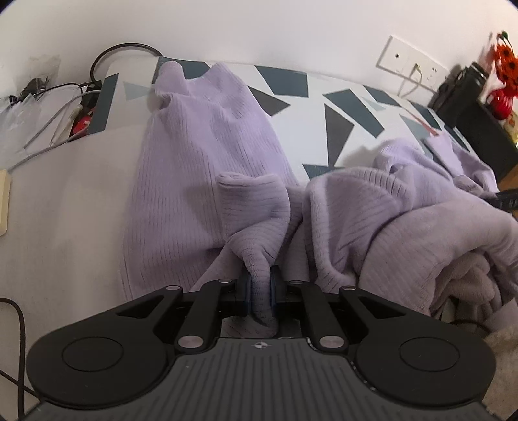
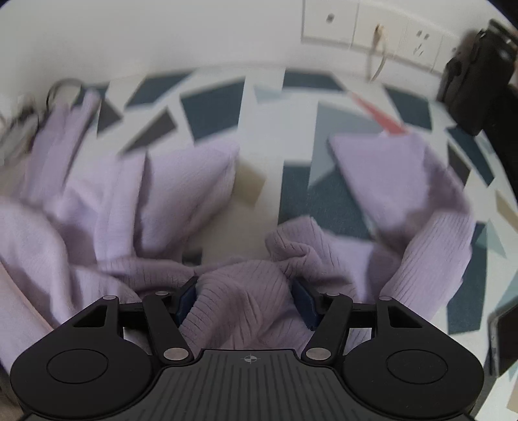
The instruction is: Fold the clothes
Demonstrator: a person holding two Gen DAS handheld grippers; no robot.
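Left wrist view: our left claw (image 1: pixel 259 288) pinches a ridge of the lilac knit garment (image 1: pixel 207 155), which sprawls rumpled across the patterned bed cover (image 1: pixel 323 107). Right claw (image 2: pixel 244 301) stands wide, knit bunched between its pads, grip uncertain. No tidy fold visible; most folding remains. Open cover beyond; wall (image 1: pixel 259 29) and cables (image 1: pixel 58 90) crowd the far edge.

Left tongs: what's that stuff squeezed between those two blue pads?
A bunched fold of the lilac ribbed sweater, pinched by the left tongs; the left wrist view shows it.
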